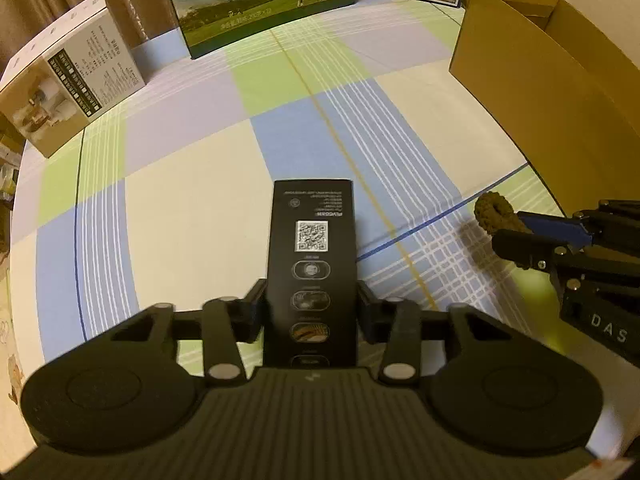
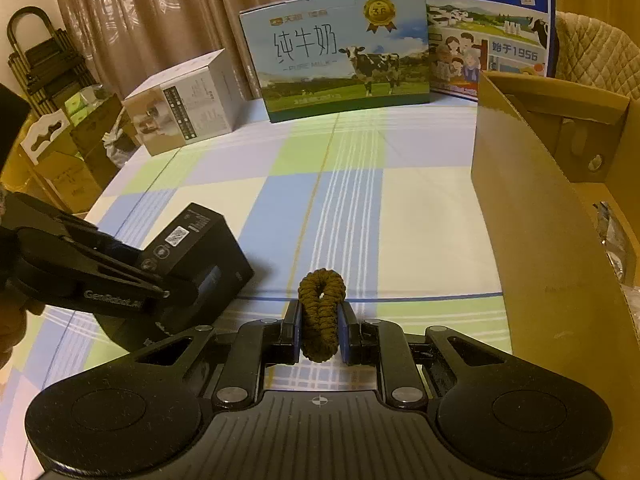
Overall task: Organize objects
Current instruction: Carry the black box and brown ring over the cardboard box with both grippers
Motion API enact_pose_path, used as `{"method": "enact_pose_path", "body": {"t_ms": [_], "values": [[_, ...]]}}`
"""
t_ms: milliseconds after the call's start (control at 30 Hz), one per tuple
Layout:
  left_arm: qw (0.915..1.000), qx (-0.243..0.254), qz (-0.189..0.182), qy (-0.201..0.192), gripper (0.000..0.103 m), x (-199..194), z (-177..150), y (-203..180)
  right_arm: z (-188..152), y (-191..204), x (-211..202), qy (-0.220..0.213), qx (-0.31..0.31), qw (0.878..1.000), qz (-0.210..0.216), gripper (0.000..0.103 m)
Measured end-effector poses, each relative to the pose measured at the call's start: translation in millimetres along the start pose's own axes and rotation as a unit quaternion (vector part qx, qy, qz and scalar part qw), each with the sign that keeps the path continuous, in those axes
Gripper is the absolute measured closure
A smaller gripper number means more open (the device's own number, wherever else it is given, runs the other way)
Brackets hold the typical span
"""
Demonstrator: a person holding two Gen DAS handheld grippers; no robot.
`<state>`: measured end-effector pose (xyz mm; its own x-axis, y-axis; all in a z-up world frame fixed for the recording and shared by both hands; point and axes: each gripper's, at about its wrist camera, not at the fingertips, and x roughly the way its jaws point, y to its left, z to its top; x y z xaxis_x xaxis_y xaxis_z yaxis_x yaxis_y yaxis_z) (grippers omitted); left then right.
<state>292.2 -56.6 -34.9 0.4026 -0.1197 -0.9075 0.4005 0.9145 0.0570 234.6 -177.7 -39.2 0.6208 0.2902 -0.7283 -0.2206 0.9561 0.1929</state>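
The left gripper [image 1: 312,312] clamps a black box [image 1: 312,256]; the right gripper [image 2: 319,332] pinches a brown hair tie [image 2: 320,312]. Both sit left of the cardboard box [image 2: 540,240], not yet inside.

Right gripper [image 2: 319,326]: jaws clamped on brown hair scrunchie [image 2: 321,312], blue pads pressing both its sides; loop stands upright between them.
Left gripper [image 2: 160,276]: enters from left edge, jaws gripping black box [image 2: 200,248]; QR label on box's top face.
Table [image 2: 420,220]: checked cloth, blue, green, cream.
Cardboard box [image 2: 532,248]: open, at right, just beside table edge.
Far edge: white carton [image 2: 188,108] at left, milk carton [image 2: 344,48] with cow picture in centre, blue milk carton [image 2: 488,20] at right.
Background: brown curtain [image 2: 160,12].
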Motion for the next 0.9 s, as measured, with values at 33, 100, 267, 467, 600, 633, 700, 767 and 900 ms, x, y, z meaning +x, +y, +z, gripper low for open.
{"method": "enact_pose_path", "body": {"t_ms": [33,100,267,467,600,633,700,767,900], "values": [[1.0,-0.004,-0.004,0.0,0.065,-1.9,-1.7,0.8,-0.5,-0.7,-0.5,-0.001,0.0,1.0,0.0,0.089],[0.9999,-0.012,-0.007,-0.004,0.065,-8.9,-6.5,3.5,-0.9,-0.1,-2.9,-0.003,0.001,1.0,0.002,0.089],[0.9986,-0.044,-0.01,-0.029,0.065,-41.8,-23.7,7.2,-11.0,8.3,-23.8,-0.016,0.0,1.0,0.01,0.089],[0.9945,-0.085,-0.012,-0.06,0.065,-89.0,-60.3,-12.9,-38.0,16.5,-68.0,-0.043,0.004,0.999,0.016,0.089],[0.9898,-0.115,-0.012,-0.083,0.065,-119.5,-89.8,-31.1,-61.1,20.5,-102.9,-0.059,0.011,0.998,0.019,0.089],[0.9887,-0.121,-0.011,-0.088,0.065,-127.5,-98.3,-36.6,-68.1,20.7,-112.7,-0.06,0.012,0.998,0.016,0.089],[0.9857,-0.137,-0.013,-0.098,0.065,-141.9,-113.9,-45.1,-79.0,20.2,-128.2,-0.062,0.018,0.998,0.011,0.089],[0.9822,-0.153,-0.021,-0.108,0.065,-155.1,-129.2,-56.0,-90.2,18.4,-146.5,-0.067,0.028,0.997,0.009,0.089],[0.9781,-0.165,-0.027,-0.125,0.065,-176.4,-151.1,-79.1,-106.5,19.3,-177.9,-0.077,0.033,0.996,0.006,0.089]]}}
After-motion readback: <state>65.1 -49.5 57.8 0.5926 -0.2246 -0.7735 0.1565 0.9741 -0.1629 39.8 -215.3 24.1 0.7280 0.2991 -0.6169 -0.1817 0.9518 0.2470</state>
